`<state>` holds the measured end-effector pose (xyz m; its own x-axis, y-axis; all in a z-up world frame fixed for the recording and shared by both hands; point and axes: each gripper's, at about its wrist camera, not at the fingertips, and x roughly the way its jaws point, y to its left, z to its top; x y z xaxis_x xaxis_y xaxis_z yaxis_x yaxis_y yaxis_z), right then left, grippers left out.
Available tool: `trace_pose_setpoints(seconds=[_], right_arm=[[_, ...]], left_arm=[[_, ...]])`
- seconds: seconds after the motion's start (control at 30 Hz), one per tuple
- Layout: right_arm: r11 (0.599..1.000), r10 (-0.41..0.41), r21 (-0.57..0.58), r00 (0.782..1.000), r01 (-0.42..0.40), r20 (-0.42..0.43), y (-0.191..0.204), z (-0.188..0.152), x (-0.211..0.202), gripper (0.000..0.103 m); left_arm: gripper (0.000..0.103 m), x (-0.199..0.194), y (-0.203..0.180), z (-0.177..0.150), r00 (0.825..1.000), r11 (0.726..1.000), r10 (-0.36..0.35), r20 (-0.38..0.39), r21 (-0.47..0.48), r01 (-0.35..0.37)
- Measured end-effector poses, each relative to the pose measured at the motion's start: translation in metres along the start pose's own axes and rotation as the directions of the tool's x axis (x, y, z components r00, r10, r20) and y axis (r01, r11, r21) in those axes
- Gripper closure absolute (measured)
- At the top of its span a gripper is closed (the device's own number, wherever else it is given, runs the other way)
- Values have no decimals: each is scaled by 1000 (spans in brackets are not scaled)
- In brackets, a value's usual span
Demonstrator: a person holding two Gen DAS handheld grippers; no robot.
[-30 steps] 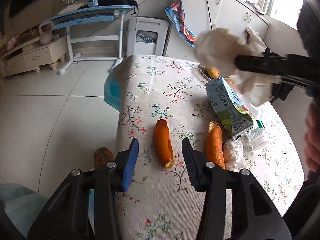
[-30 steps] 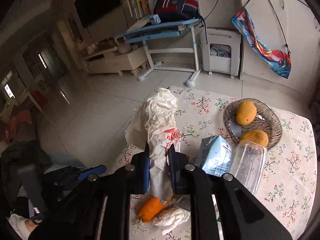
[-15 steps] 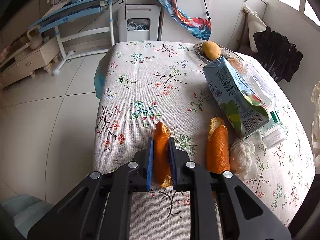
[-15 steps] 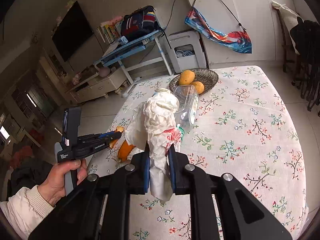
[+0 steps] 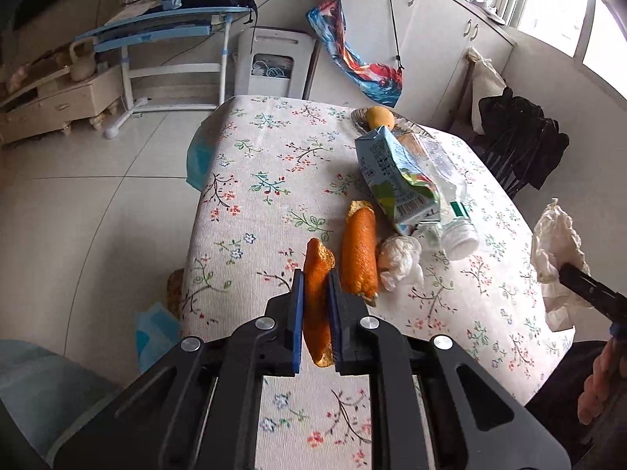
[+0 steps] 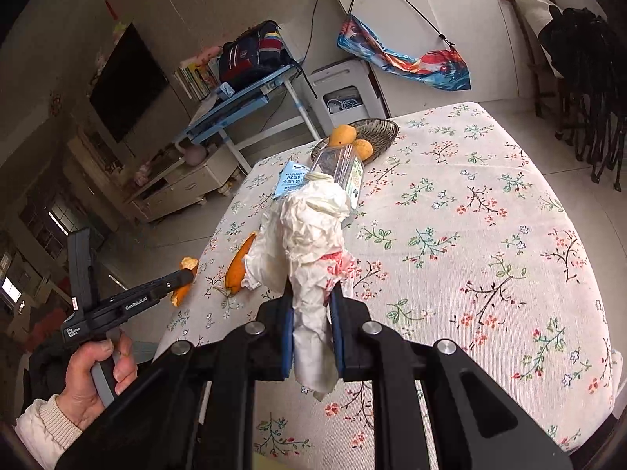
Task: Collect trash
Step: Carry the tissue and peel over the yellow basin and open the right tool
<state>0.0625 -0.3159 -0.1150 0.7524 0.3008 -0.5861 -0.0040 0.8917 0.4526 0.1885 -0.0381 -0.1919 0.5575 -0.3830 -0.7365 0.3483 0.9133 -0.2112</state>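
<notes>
Gripping an orange peel (image 5: 315, 297) at lower centre, the left gripper (image 5: 313, 305) hides its lower half; the right gripper (image 6: 312, 329) clamps crumpled paper (image 6: 305, 235), screening a bottle (image 6: 341, 168) and carton (image 6: 292, 180) behind.

Looking like a lived-in home, a living and dining room: a table wearing a floral tablecloth (image 6: 490, 211), a wicker fruit basket (image 6: 378, 127) sitting on it, a blue study desk (image 5: 164, 27) carrying a backpack (image 6: 250, 55) and books (image 6: 196, 74), a wall-mounted television (image 6: 127, 82) hanging, white cupboards (image 5: 443, 35) lining the tiled floor (image 5: 90, 203).
</notes>
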Motion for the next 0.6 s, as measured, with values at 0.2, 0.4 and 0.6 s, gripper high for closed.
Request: trace_pose_setpoints(seconds=[0.2,0.4,0.6], right_arm=[[999,35,9,999,-35,6,5,-22,-16,86],[998,62,-2,998,-62,-5,14,-51,-33,86],[995,95,-33,995,-96,-30,29,-79,-47,86]], left_arm=[[92,-44,-20,-30,999,999,-33,35,15,32],[92,-79,-37,-54,997,998,-53,53,46,51],[91,-115,-57,-76,995,994,-56,82,94,48]])
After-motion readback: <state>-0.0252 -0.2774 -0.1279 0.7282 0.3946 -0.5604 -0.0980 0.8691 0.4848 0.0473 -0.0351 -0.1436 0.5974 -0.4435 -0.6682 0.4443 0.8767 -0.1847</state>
